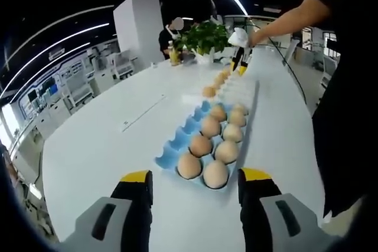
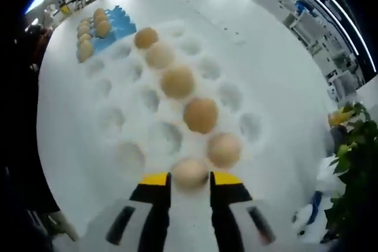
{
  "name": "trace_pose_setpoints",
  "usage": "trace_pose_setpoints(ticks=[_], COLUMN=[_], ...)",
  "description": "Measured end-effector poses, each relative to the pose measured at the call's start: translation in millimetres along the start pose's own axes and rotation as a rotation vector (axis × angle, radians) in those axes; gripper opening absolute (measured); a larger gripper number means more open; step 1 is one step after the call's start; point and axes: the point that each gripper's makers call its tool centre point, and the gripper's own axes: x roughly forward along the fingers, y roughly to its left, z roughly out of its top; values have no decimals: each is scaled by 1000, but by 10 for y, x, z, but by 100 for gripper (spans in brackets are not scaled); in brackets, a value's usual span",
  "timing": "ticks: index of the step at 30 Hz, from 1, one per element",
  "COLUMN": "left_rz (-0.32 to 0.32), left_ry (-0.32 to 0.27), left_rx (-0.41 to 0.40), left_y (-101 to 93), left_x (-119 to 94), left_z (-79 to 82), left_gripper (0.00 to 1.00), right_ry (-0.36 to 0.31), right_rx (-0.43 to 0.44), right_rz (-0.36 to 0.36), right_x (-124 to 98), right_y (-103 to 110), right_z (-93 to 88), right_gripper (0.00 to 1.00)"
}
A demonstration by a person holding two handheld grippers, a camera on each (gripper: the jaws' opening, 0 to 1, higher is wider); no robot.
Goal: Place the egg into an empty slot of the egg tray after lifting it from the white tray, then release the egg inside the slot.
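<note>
Right gripper [image 2: 189,182] jaws grasp the nearest egg [image 2: 189,172] in the white tray [image 2: 112,119]; left gripper [image 1: 195,182] jaws stand released before the blue egg tray [image 1: 177,146].

Large white table [image 1: 106,146]; potted plant [image 1: 204,36] at far end; white pillar [image 1: 139,25]; ceiling strip lights [image 1: 236,1].

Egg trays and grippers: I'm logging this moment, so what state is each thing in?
Blue egg tray: partly filled, the column of slots away from the person is empty.
White tray: one row of eggs, other slots empty.
Nearest egg: in the white tray, between the right gripper's jaws.
Right gripper: closed around that egg.
Left gripper: open, holding nothing.
</note>
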Motion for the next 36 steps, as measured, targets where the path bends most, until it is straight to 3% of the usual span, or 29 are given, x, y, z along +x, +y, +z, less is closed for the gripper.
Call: trace_pose_setpoints(ticks=[9, 16, 17, 23, 27, 30, 36], left_rz=[8, 3, 3, 10, 4, 4, -4], left_ry=[10, 13, 13, 8, 14, 15, 15], left_rx=[-7, -12, -8, 1, -4, -3, -5], left_y=[13, -12, -15, 14, 9, 11, 12], left_x=[-19, -5, -5, -5, 0, 9, 31], left_z=[-13, -16, -10, 31, 5, -17, -44], left_gripper=[59, 57, 57, 57, 57, 60, 60], right_ry=[36, -91, -106, -68, -42, -50, -41], right_rx=[-22, -43, 0, 5, -46, -30, -76], right_rz=[65, 61, 62, 44, 25, 19, 15], right_x=[83, 40, 44, 49, -16, -99, -224], right_y=[-20, -5, -10, -10, 5, 2, 60], right_z=[-15, -33, -31, -11, -5, 10, 38], right_gripper=[27, 27, 27, 25, 25, 23, 22])
